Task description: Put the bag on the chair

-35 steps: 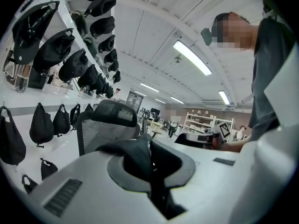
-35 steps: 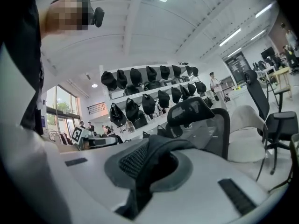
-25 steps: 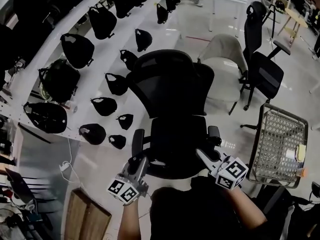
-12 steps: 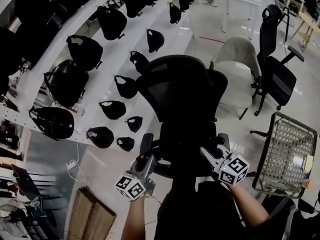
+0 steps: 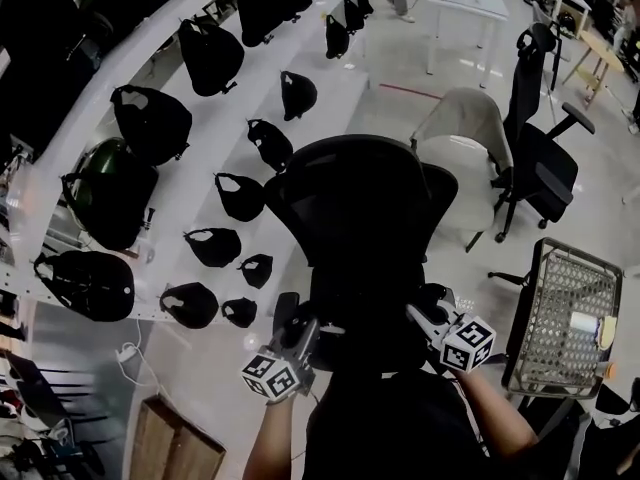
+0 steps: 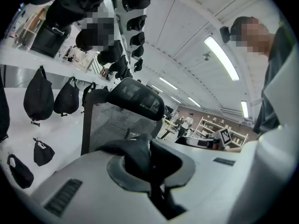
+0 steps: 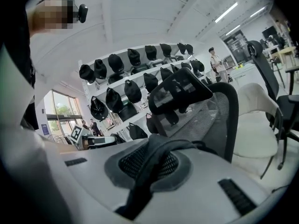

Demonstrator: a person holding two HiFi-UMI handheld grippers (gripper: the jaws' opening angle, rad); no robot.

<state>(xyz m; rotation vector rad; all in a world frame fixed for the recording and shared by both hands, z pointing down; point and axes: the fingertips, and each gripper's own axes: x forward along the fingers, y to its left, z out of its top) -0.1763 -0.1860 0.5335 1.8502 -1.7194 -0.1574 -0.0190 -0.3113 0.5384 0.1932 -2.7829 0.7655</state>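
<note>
The left gripper (image 5: 303, 330) is clamping its jaws together on a bunched fold of the black fabric bag (image 6: 138, 154). The right gripper (image 5: 422, 316) is pinching its jaws tight on a black strap with mesh padding (image 7: 156, 158) that belongs to the same bag. Both grippers are pointing slightly downward toward the black mesh-backed office chair (image 5: 350, 193), one at the left and one at the right of the seat's front edge. In the head view the bag is showing only as a dark mass between the two grippers at that front edge. It is black against the black seat, so whether it is touching the seat cannot be told.

The chair is standing on the pale glossy floor (image 5: 395, 63). To its left, white tiered shelves (image 5: 190, 168) are carrying rows of black teardrop-shaped bags (image 5: 150, 123). At the right edge of the head view a metal wire basket (image 5: 550, 298) is standing near the right gripper. Beyond the chair, a cream padded armchair (image 5: 455, 158) and a second black office chair (image 5: 540, 163) are standing side by side.
</note>
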